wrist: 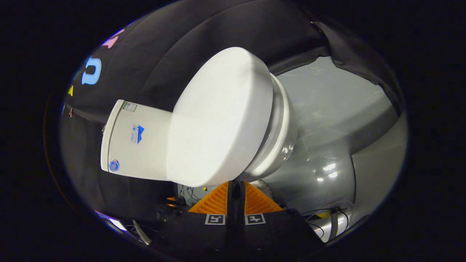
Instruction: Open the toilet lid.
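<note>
Jaws drawn together at the lid's rim; lid down.

We held the gripper (236, 183) with its jaws narrow, almost touching, gripping nothing, just below the edge of the toilet lid (218, 116), which lay flat on the bowl (282, 134) ahead of the tank (136, 140). We judged that the narrow jaws could skid off the smooth rim and miss the seam, letting the lid drop back.

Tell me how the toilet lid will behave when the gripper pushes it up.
The lid looks like one stiff moulded shell, so it should swing up whole. Its glossy surface may let the gripper slip; the fingers are together at its rim. Probably light.
</note>
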Available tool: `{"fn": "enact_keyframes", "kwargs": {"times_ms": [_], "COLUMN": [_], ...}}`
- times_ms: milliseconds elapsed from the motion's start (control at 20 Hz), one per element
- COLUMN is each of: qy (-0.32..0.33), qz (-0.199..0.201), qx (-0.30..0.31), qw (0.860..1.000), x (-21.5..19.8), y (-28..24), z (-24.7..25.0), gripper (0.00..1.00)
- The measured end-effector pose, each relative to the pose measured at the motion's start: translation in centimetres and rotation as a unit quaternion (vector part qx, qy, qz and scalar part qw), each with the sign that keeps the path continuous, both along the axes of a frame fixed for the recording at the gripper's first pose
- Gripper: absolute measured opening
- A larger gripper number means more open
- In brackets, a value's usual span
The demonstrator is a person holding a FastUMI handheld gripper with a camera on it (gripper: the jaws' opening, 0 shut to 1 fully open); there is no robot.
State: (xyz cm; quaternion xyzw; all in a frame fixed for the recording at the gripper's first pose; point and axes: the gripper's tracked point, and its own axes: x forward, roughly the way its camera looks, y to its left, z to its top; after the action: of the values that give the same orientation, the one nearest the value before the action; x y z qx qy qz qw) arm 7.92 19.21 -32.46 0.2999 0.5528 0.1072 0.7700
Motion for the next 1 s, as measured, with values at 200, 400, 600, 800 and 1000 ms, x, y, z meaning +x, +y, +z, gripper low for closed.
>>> {"fn": "enact_keyframes", "kwargs": {"times_ms": [200, 400, 600, 800, 1000], "qy": [-0.046, -0.104, -0.175, -0.219, -0.241], "qz": [0.024, 0.045, 0.098, 0.132, 0.153], "qx": [0.001, 0.036, 0.008, -0.014, -0.001], "qw": [0.999, 0.993, 0.980, 0.967, 0.959], "x": [0.5, 1.4, 2.2, 2.8, 3.0], "y": [0.8, 4.8, 9.5, 12.3, 15.3], "z": [4.3, 11.0, 15.8, 18.3, 20.6], "gripper": [0.05, 0.05, 0.05, 0.05, 0.05]}}
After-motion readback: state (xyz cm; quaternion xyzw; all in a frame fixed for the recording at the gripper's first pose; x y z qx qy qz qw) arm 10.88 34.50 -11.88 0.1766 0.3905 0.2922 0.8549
